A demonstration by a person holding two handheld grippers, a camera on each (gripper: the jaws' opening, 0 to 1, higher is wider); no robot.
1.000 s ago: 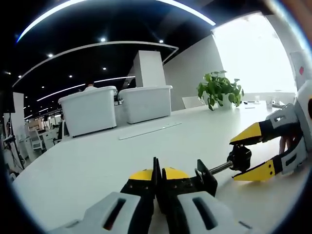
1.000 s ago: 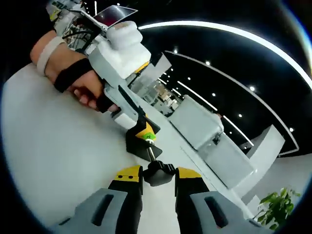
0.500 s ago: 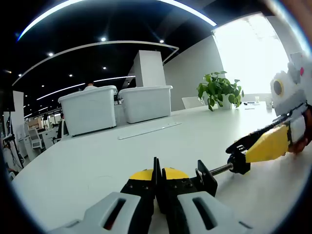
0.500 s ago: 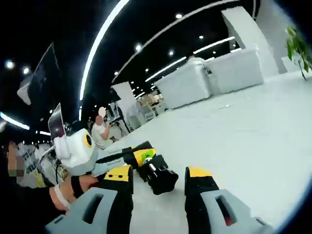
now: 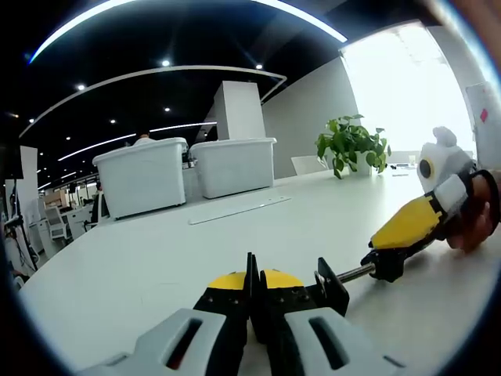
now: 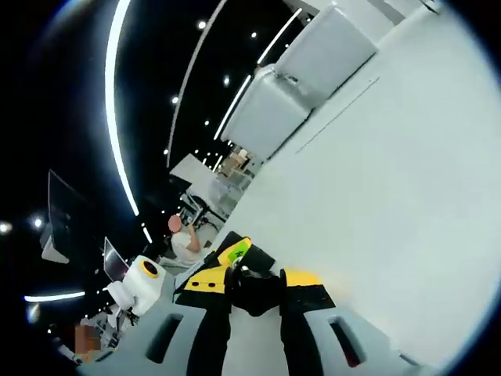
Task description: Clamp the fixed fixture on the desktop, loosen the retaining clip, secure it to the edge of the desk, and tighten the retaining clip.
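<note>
Black clamp [image 5: 333,283]; yellow-tipped grey tongs [image 5: 250,283]; white desk [image 5: 156,258]; green plant [image 5: 352,145].

The left gripper view is sitting low over the white desk [image 5: 141,266], looking level along its own jaws toward two white bins [image 5: 188,172] and a potted plant [image 5: 352,145]. The right gripper view is rolling steeply, facing back across the same desk [image 6: 391,157], close to the black clamp [image 6: 250,286]. Both are sharing that clamp [image 5: 337,283] and, seemingly, the bins [image 6: 290,86].
</note>
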